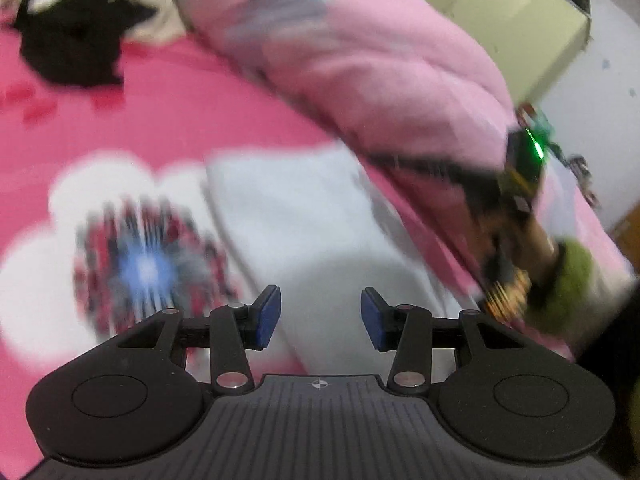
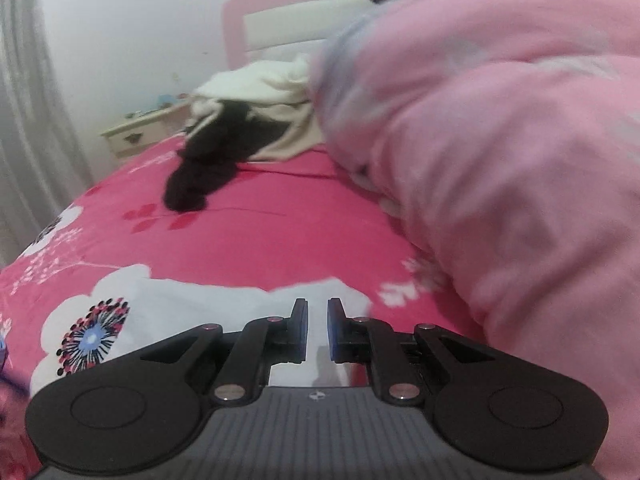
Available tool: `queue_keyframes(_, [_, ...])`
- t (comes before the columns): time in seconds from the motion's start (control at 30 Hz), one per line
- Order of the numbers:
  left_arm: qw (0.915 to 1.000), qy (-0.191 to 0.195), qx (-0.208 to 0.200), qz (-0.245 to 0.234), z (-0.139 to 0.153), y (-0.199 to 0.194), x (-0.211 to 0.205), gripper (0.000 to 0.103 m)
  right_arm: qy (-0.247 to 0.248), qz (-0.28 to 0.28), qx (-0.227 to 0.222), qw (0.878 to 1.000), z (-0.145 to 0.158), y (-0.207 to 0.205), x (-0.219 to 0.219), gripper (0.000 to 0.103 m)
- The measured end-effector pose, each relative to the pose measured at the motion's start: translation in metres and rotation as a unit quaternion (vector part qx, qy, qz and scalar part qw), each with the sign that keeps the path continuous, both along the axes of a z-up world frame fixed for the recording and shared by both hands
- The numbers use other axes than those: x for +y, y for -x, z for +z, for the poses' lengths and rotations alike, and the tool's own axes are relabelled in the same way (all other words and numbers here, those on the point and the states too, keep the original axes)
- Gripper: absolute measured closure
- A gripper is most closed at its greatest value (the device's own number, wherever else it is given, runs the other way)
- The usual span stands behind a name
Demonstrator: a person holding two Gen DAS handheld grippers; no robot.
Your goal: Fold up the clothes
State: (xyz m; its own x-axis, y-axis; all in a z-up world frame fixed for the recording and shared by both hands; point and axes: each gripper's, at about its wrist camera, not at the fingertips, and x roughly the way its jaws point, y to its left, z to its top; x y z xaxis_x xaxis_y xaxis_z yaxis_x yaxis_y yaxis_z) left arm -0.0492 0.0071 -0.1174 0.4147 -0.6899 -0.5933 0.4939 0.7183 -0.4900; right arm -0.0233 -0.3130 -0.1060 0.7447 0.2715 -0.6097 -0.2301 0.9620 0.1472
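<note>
Left gripper: jaws wide apart, empty, above a white cloth lying flat on the pink sheet. Right gripper: jaws nearly together w/ a narrow gap, nothing seen between; the cloth is just ahead of its tips. Black garment w/ cream one lie well beyond the cloth, by the duvet. Only the right view shows headboard & nightstand. Only the left view shows the other gripper, blurred, prob. right of the cloth, plus a box.
</note>
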Motion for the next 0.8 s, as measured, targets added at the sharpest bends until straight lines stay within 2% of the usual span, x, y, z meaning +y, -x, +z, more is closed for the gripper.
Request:
queue_keyframes(0.07, [0.9995, 0.004, -0.028, 0.012, -0.003, -0.024, -0.016, 0.059, -0.003, 0.006, 0.004, 1.0, -0.006, -0.011, 0.004, 0.092])
queue_keyframes(0.13, [0.9988, -0.005, -0.037, 0.032, -0.016, -0.042, -0.037, 0.059, -0.005, -0.003, 0.01, 1.0, -0.016, -0.02, 0.003, 0.092])
queue_keyframes(0.27, [0.9952, -0.061, -0.042, 0.065, -0.046, -0.057, -0.042, 0.061, -0.006, -0.026, 0.024, 0.999, -0.039, -0.034, -0.004, 0.093])
queue_keyframes(0.33, [0.9954, -0.055, -0.043, 0.065, -0.051, -0.052, -0.034, 0.06, -0.009, -0.037, 0.028, 0.999, -0.047, -0.039, -0.008, 0.1])
queue_keyframes(0.4, [0.9954, -0.055, -0.043, 0.066, -0.051, -0.052, -0.03, 0.06, -0.017, -0.047, 0.024, 0.998, -0.046, -0.037, -0.012, 0.101])
queue_keyframes(0.5, [0.9956, -0.052, -0.039, 0.068, -0.054, -0.057, -0.026, 0.06, -0.033, -0.037, 0.003, 0.999, -0.034, -0.031, -0.012, 0.095])
queue_keyframes(0.6, [0.9957, -0.04, -0.026, 0.079, -0.055, -0.059, -0.019, 0.06, -0.032, -0.038, 0.019, 0.999, -0.039, -0.043, -0.009, 0.095])
queue_keyframes(0.63, [0.9956, -0.038, -0.025, 0.081, -0.053, -0.059, -0.018, 0.06, -0.018, -0.049, 0.032, 0.998, -0.046, -0.05, -0.01, 0.101])
queue_keyframes(0.7, [0.9954, -0.034, -0.023, 0.086, -0.05, -0.058, -0.014, 0.059, -0.01, -0.08, 0.029, 0.996, -0.046, -0.05, -0.014, 0.092])
queue_keyframes(0.8, [0.995, -0.027, -0.021, 0.093, -0.044, -0.056, -0.009, 0.058, -0.004, -0.105, 0.004, 0.994, -0.034, -0.037, -0.016, 0.091])
